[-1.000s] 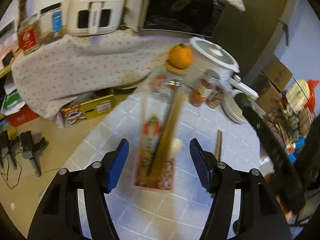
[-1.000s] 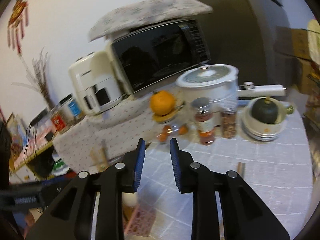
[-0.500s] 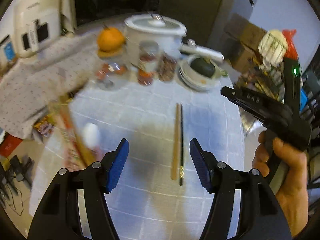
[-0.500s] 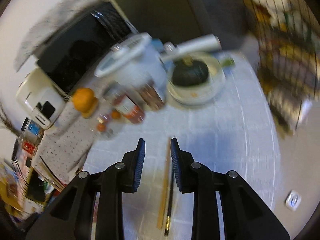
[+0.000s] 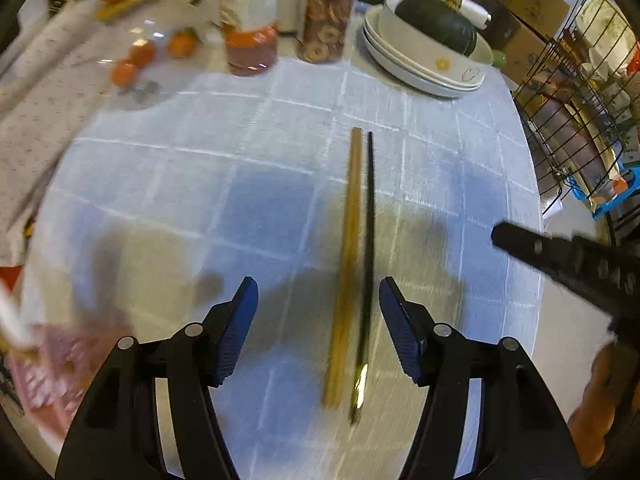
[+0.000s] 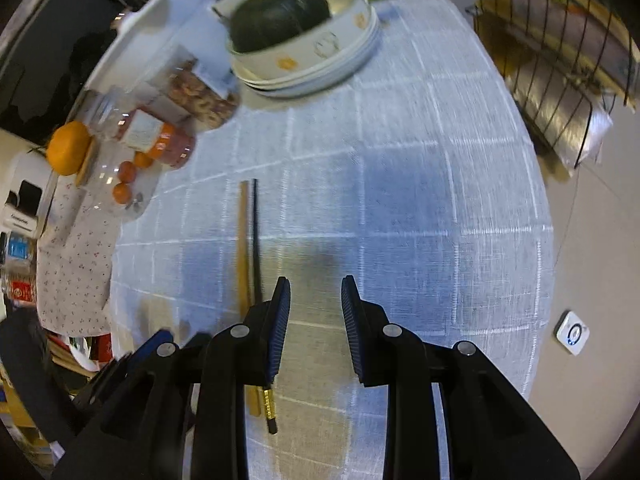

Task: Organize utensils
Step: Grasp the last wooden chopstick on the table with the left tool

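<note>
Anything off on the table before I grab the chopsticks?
Only a mismatch: the wooden chopstick and the black chopstick lie side by side on the tablecloth, not a true pair. Nothing looks spilled or damaged.

Both grippers point steeply down: the left gripper [image 5: 318,330] spread wide and empty, the right gripper [image 6: 314,330] narrowly parted, gripping nothing.

No text can be read; the jar labels [image 5: 250,12] are blurred.
</note>
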